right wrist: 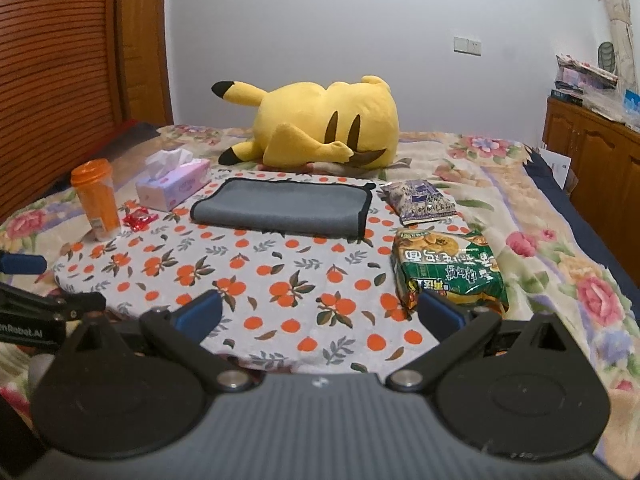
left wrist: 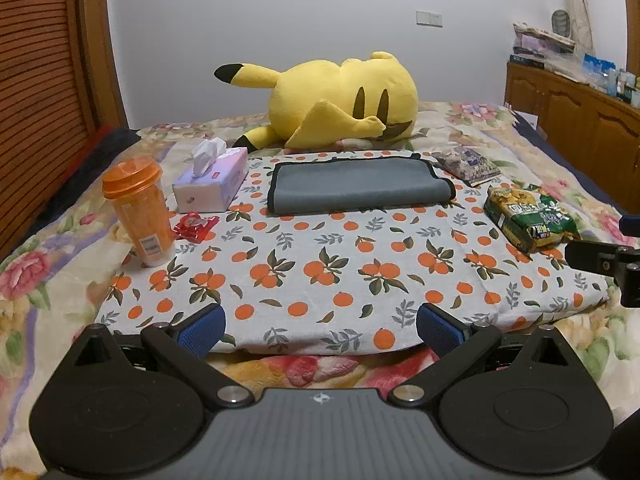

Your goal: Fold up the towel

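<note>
Hovering with both tools spread, towel folded ahead

**Left wrist view.** Your left gripper (left wrist: 321,330) hangs spread wide with nothing between its blue pads (left wrist: 202,330), just above the near edge of the orange-print cloth (left wrist: 320,268). Straight ahead of it, well apart, the grey towel (left wrist: 360,185) lies folded flat on that cloth (black trim showing along its edges). Ahead and to the tool's left stand the orange cup (left wrist: 138,210), the red wrapper (left wrist: 196,226) and the tissue box (left wrist: 212,184). To its right sits the green noodle pack (left wrist: 530,218). Beyond the towel lies the yellow plush (left wrist: 340,104).

**Right wrist view.** Your right gripper (right wrist: 320,316) is likewise released and holding nothing. The towel (right wrist: 280,210) lies ahead, slightly left of the fingers. The noodle pack (right wrist: 448,270) sits just beyond the right fingertip, the purple packet (right wrist: 418,200) farther ahead.
</note>
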Available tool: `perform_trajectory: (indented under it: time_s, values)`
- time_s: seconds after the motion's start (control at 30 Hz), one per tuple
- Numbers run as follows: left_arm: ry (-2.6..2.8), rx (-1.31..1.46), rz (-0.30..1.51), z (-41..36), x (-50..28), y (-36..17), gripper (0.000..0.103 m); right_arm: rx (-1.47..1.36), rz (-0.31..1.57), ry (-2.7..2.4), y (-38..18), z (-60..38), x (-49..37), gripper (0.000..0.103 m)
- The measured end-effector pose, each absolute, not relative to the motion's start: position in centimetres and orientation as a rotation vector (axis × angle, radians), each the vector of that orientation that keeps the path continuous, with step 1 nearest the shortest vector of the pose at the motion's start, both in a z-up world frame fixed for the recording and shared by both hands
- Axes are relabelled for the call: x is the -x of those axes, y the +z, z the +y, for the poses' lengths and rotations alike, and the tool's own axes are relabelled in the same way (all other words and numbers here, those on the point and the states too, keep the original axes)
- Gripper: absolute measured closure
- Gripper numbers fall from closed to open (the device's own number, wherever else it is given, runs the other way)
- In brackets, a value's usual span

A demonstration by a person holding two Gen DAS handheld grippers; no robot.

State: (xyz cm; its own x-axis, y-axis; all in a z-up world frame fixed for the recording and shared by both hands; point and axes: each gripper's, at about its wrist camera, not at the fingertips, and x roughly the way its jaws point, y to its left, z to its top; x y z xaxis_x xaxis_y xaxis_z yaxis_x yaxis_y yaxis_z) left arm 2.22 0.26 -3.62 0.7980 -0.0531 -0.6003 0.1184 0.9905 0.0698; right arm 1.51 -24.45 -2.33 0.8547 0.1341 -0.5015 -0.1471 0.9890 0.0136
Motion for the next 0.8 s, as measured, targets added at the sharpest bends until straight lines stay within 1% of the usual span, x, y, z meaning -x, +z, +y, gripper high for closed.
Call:
perform_trajectory:
  time_s: [0.43, 0.8]
  values:
    - [-0.061, -0.092, 0.601, 0.7, -1.7, -3.2, 0.000, 0.014, 0.524, 0.120, -2.5, -24.8, -1.5, 0.000]
    - [-0.064, -0.112, 0.518, 0.6, -0.6, -2.4, 0.000, -0.020, 0.497, 0.097, -2.2, -25.4, -1.2, 0.000]
